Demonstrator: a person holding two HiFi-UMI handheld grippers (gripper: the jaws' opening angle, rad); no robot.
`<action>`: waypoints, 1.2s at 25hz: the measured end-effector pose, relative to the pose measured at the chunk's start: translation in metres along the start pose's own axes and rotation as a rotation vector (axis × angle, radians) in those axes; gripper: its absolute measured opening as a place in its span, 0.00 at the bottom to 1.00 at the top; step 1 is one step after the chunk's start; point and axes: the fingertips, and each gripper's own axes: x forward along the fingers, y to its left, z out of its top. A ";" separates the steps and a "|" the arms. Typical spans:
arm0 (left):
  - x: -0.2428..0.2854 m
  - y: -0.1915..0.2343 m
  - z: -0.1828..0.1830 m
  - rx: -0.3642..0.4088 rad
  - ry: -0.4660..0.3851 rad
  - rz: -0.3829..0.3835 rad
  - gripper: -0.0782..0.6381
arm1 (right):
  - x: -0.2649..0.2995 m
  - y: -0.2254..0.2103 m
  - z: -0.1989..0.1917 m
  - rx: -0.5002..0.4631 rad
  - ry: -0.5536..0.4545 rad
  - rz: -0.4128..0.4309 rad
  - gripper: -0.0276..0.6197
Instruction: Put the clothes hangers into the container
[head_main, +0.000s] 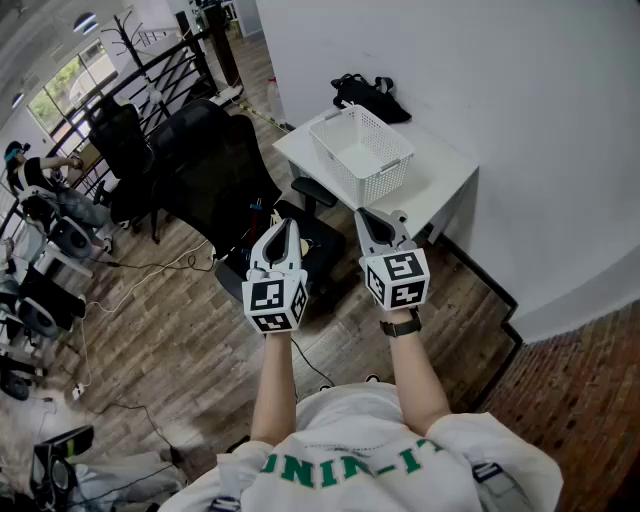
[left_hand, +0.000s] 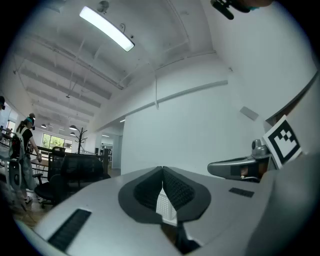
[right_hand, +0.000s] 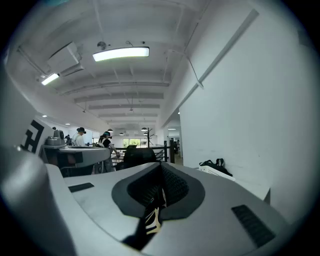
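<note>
Though closed, two grippers (head_main: 289, 228) (head_main: 384, 217), one basket (head_main: 383, 180).

in the left gripper view we get the white basket (left_hand: 164, 206) only as a sliver of mesh below the meeting pads; the left gripper (left_hand: 162, 171) covers the rest. in the right gripper view the right gripper (right_hand: 161, 167) hides all but the basket's rim. the dark heap (head_main: 368, 97) behind the basket is too small for us to say what it is. in the head view the marker cubes (head_main: 275, 303) cover both hands, the left gripper hides part of the black chair (head_main: 215, 160), the bottom edge cuts the wearer's shirt (head_main: 350, 465), and the people (head_main: 30, 170) at the left edge are tiny and cropped
</note>
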 end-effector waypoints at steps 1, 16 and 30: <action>0.002 -0.005 0.000 0.000 -0.001 -0.001 0.13 | -0.001 -0.005 -0.002 0.006 0.013 0.007 0.07; 0.021 -0.073 -0.021 -0.027 0.033 0.016 0.13 | -0.031 -0.059 -0.032 0.047 0.137 0.027 0.07; 0.089 0.023 -0.041 -0.080 0.022 0.120 0.13 | 0.089 -0.042 -0.050 0.027 0.173 0.168 0.07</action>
